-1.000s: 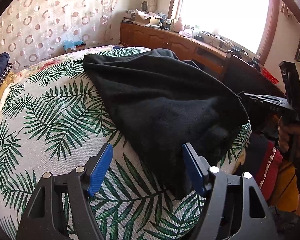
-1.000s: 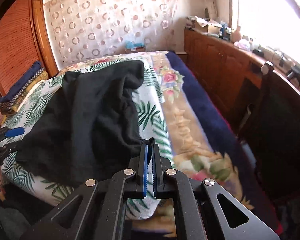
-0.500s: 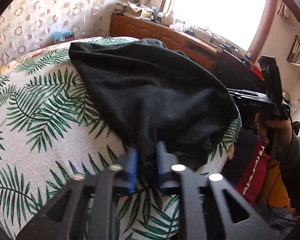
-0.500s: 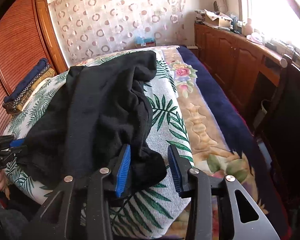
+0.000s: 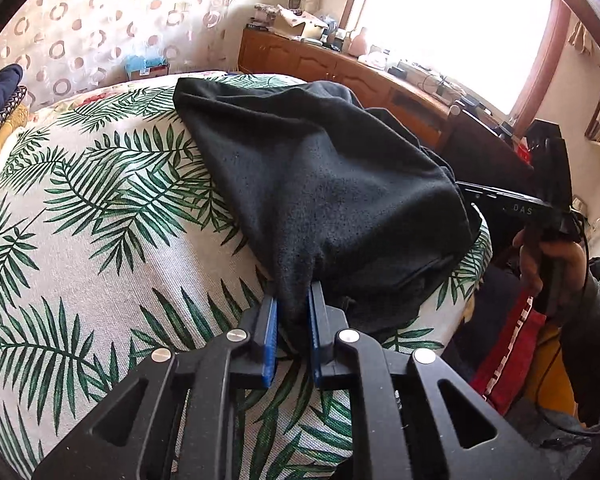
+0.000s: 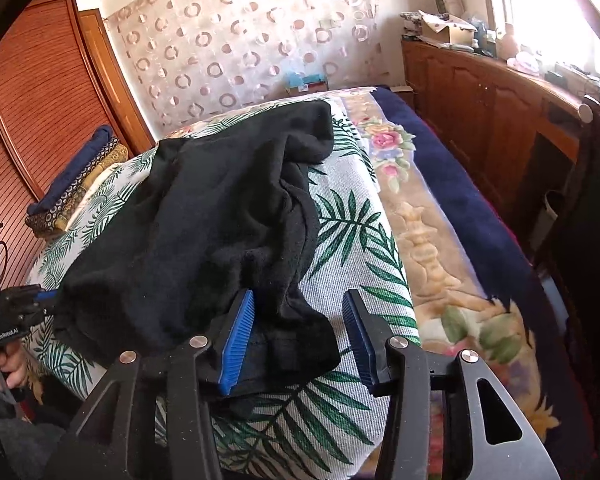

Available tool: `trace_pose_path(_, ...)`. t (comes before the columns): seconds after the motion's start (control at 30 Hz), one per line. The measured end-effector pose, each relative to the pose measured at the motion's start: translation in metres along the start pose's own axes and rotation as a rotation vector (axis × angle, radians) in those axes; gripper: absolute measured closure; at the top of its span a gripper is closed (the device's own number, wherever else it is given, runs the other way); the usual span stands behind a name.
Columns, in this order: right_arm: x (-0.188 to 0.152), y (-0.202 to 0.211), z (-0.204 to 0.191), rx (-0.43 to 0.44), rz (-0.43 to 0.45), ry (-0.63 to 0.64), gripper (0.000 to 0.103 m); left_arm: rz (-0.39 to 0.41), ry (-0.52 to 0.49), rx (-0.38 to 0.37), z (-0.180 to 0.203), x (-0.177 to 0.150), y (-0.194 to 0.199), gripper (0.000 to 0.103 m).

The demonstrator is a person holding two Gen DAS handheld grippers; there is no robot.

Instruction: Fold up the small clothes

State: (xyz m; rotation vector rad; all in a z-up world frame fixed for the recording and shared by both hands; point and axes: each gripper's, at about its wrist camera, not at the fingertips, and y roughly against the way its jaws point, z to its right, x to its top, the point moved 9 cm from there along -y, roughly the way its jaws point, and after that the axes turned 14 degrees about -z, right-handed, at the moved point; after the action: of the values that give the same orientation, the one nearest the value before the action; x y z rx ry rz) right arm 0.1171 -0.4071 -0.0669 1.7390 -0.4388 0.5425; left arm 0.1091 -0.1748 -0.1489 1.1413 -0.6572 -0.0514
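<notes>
A black fleece garment [image 5: 324, 184] lies bunched on the palm-leaf bedcover [image 5: 100, 240]. My left gripper [image 5: 292, 320] is shut on its near corner, the cloth pinched between the blue pads. In the right wrist view the same garment [image 6: 204, 240] spreads across the bedcover [image 6: 352, 272]. My right gripper [image 6: 300, 332] is open, its jaws wide apart, with a loose black corner lying between them and touching the left pad [image 6: 236, 340]. The right gripper also shows in the left wrist view [image 5: 512, 204], held by a hand at the bed's right edge.
A floral blanket with a navy border [image 6: 440, 216] runs along the bed's right side. A wooden sideboard [image 6: 500, 100] stands under the window. Folded dark and yellow cloths [image 6: 76, 184] are stacked by the wooden wardrobe [image 6: 40, 112]. A dark chair [image 6: 588, 216] stands at right.
My left gripper went from wide open to shut on the garment's corner. My right gripper went from shut to open and has widened further, letting go of the cloth.
</notes>
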Motion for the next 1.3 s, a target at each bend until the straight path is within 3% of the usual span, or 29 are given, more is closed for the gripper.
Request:
trace_pose_path(0.23, 0.009, 0.017, 0.002, -0.027, 0.067, -0.011, 0.051, -0.001, 0.0, 0.003, -0.003, 0.001, -0.002, 0.089)
trace_pose_path(0.4, 0.005, -0.003, -0.013, -0.008, 0.008, 0.036, 0.05, -0.005, 0.009, 0.003, -0.005, 0.002, -0.004, 0.087)
trace_pose_path(0.57, 0.004, -0.02, -0.022, -0.016, -0.025, 0.06, 0.049, -0.009, 0.016, 0.0, -0.008, 0.006, -0.006, 0.064)
trace_pose_path(0.67, 0.007, -0.027, -0.036, -0.016, -0.047, 0.118, 0.049, -0.01, 0.014, -0.026, -0.006, 0.013, -0.01, 0.06)
trace_pose_path(0.73, 0.013, -0.034, -0.044, -0.033, -0.056, 0.157, 0.063, -0.008, 0.01, -0.033, -0.005, 0.018, -0.013, 0.06)
trace_pose_path(0.8, 0.017, -0.038, -0.052, -0.02, -0.067, 0.183, 0.077, -0.007, -0.006, -0.039, -0.003, 0.023, -0.015, 0.065)
trace_pose_path(0.83, 0.019, -0.039, -0.052, -0.012, -0.067, 0.189, 0.081, -0.005, -0.025, -0.046, 0.0, 0.025, -0.014, 0.085)
trace_pose_path(0.9, 0.021, -0.04, -0.054, -0.014, -0.065, 0.203, 0.086, 0.003, -0.043, -0.032, 0.002, 0.03, -0.009, 0.09)
trace_pose_path(1.07, 0.046, 0.008, -0.058, 0.038, 0.089, 0.177, 0.088, 0.159, -0.055, -0.019, 0.007, 0.063, 0.053, 0.091)
trace_pose_path(1.3, 0.101, 0.118, -0.104, 0.095, 0.31, 0.253, 0.089, 0.388, -0.077, -0.011, 0.013, 0.11, 0.185, 0.091)
